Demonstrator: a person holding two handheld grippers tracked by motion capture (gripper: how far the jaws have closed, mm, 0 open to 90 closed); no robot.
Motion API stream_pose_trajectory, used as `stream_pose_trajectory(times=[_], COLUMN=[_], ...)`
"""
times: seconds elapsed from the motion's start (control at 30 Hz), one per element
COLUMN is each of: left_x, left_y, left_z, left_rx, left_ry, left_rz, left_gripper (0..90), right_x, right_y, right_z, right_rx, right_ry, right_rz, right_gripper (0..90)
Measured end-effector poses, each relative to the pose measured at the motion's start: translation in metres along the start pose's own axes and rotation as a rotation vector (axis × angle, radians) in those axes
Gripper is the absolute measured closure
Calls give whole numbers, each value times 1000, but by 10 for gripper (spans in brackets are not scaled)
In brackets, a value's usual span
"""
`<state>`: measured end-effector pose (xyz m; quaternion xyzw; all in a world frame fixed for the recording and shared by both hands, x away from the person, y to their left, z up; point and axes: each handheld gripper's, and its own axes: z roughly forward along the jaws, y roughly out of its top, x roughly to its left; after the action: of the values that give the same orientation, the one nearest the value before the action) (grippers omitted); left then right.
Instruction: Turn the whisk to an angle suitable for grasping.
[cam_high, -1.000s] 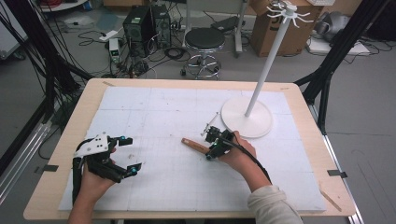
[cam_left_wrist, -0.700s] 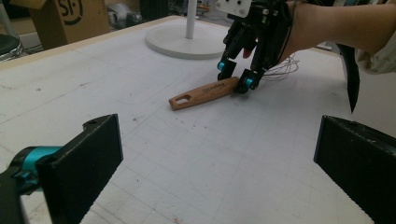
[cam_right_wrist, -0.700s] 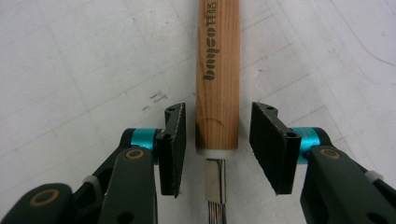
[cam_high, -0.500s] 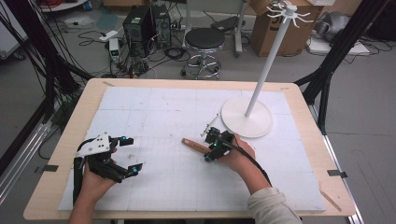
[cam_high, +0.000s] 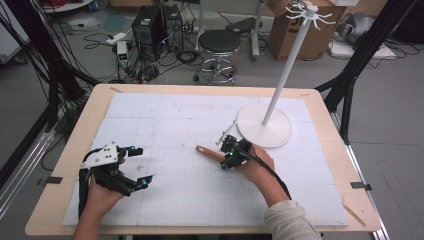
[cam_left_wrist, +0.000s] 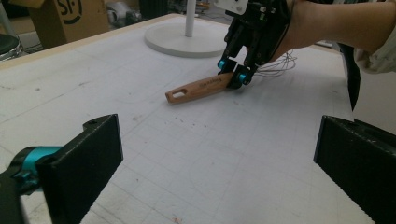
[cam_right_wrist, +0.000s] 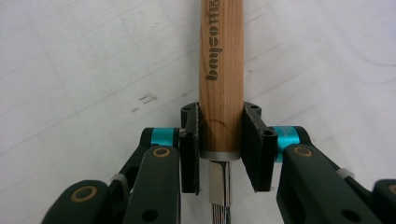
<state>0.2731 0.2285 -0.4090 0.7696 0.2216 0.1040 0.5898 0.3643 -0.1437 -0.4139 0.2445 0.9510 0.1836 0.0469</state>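
While the right gripper (cam_right_wrist: 219, 154) pinches the whisk (cam_high: 216, 150) at its wooden handle (cam_right_wrist: 221, 70), which lies flat pointing left, the left gripper (cam_high: 131, 167) stays spread.

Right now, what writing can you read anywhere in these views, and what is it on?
"SF" on the cardboard box behind the table, partly cut off.
Dark lettering burned along the wooden handle: printed sideways, too stylised to read for certain.
The same lettering in the left gripper view: too small to read.
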Motion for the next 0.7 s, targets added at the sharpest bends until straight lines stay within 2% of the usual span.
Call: stream_pose_trajectory(times=[0.03, 0.07, 0.1, 0.13, 0.17, 0.2, 0.23, 0.27, 0.3, 0.37, 0.4, 0.43, 0.5, 0.53, 0.57, 0.7], left_x=[0, 0, 1, 1, 1, 1, 1, 1, 1, 1, 1, 1, 1, 1, 1, -1], left_y=[0, 0, 0, 0, 0, 0, 1, 1, 1, 2, 2, 2, 3, 3, 3, 3], left_z=[0, -1, -1, -1, -1, -1, 0, 0, 0, 0, 0, 0, 0, 1, 0, 0], left_rx=[0, -1, -2, -5, -4, -5, -5, -4, -2, -5, -7, -9, -12, -14, -13, -18], left_ry=[1, 0, 1, 1, 1, 2, 0, 0, -3, -3, -5, -6, -8, -10, -10, -16], left_rz=[-2, -1, -1, -3, -2, -4, -2, -2, 2, 2, 5, 6, 6, 6, 8, 9], left_gripper=[17, 17, 17, 18, 18, 17, 17, 18, 18, 17, 17, 17, 17, 17, 17, 17], right_x=[-2, -2, -3, -6, -6, -7, -7, -8, -8, -9, -9, -9, -10, -11, -11, -12], right_y=[-3, -3, -4, -7, -7, -11, -11, -16, -16, -22, -28, -28, -33, -38, -38, -46], right_z=[-9, -9, -14, -26, -26, -38, -38, -49, -49, -60, -68, -68, -75, -82, -82, -94], right_rx=[-64, -64, -95, -163, -163, -223, -223, -276, -276, -318, -361, -361, -400, -436, -436, -512], right_ry=[13, 13, 19, 28, 28, 36, 36, 37, 37, 42, 44, 44, 42, 48, 48, 59], right_rz=[23, 23, 32, 34, 34, 42, 42, 37, 37, 43, 58, 58, 59, 74, 74, 81], right_gripper=[710, 710, 710, 711, 711, 711, 711, 711, 711, 711, 711, 711, 711, 712, 712, 712])
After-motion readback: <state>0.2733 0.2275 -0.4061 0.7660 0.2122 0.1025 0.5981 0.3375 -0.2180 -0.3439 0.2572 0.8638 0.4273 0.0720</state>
